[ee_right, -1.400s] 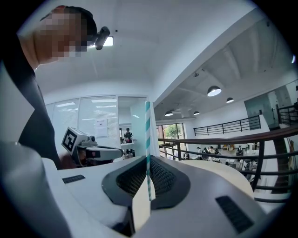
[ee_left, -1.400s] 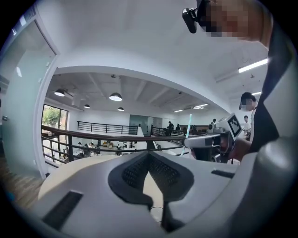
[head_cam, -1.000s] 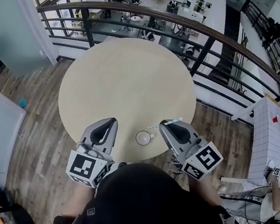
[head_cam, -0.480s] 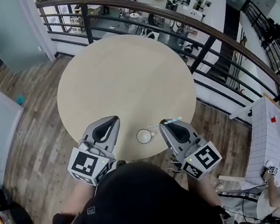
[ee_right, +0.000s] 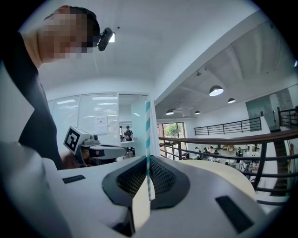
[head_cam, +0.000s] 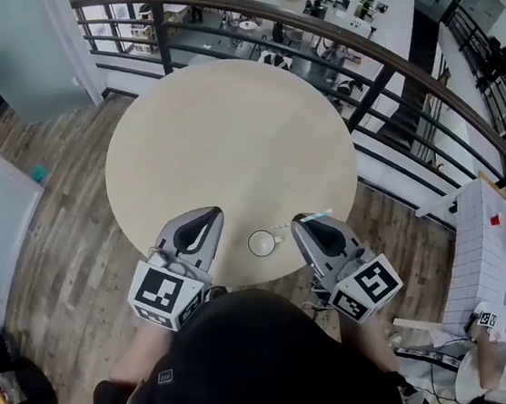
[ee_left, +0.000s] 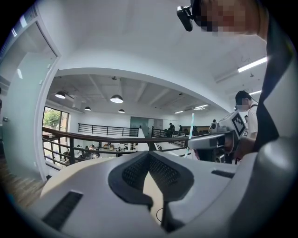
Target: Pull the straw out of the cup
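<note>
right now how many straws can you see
1. The striped straw is clamped in the right gripper, just right of the cup. No other straw shows.

Round beige table [head_cam: 228, 145] — one small cup [head_cam: 262, 242] near its edge.

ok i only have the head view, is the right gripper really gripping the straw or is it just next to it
Observer: Gripping it. In the right gripper view, the right gripper has its jaws shut on the striped straw, which runs upright between the pads.
Operator: is the bottom end in the cup
Observer: No. The straw's lower end stops just below the grip with nothing round it. The cup doesn't show in that view.
Operator: and the left one, holding anything
Observer: No. In the left gripper view, the left gripper has its jaws together at the tips with nothing between them.
</note>
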Demonstrator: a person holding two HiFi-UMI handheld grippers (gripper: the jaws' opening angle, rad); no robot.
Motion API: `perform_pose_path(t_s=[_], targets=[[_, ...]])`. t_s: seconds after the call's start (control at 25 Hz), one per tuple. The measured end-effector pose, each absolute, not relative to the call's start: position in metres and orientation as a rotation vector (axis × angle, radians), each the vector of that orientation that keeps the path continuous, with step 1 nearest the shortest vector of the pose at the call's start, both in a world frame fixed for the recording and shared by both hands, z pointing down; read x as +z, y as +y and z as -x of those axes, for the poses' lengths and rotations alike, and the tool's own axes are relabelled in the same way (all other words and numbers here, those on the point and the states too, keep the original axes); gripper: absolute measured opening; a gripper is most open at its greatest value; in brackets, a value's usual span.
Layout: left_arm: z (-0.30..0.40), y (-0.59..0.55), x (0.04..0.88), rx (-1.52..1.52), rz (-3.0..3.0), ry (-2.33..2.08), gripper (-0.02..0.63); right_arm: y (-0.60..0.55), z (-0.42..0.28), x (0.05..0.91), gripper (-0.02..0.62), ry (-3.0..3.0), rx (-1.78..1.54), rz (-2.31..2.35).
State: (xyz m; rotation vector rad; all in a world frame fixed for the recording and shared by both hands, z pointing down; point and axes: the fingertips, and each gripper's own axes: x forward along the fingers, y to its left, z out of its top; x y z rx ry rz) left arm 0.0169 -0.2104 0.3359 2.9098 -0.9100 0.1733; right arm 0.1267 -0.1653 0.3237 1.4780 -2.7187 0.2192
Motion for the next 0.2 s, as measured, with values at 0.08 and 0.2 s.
perform_pose_path(t_s=[0.08, 0.2], targets=[[-0.0185, -0.2091, 0.3366, 0.175, -2.906, -0.910, 0.005, -0.1644, -0.1278, 0.3244, 0.034, -2.721, 0.223, -1.474], [-0.0213, -0.2070, 0.3374, 0.178, -2.902, -0.911, 0.005, -0.1630, -0.1296, 0.3248, 0.034, -2.725, 0.227, -1.468]])
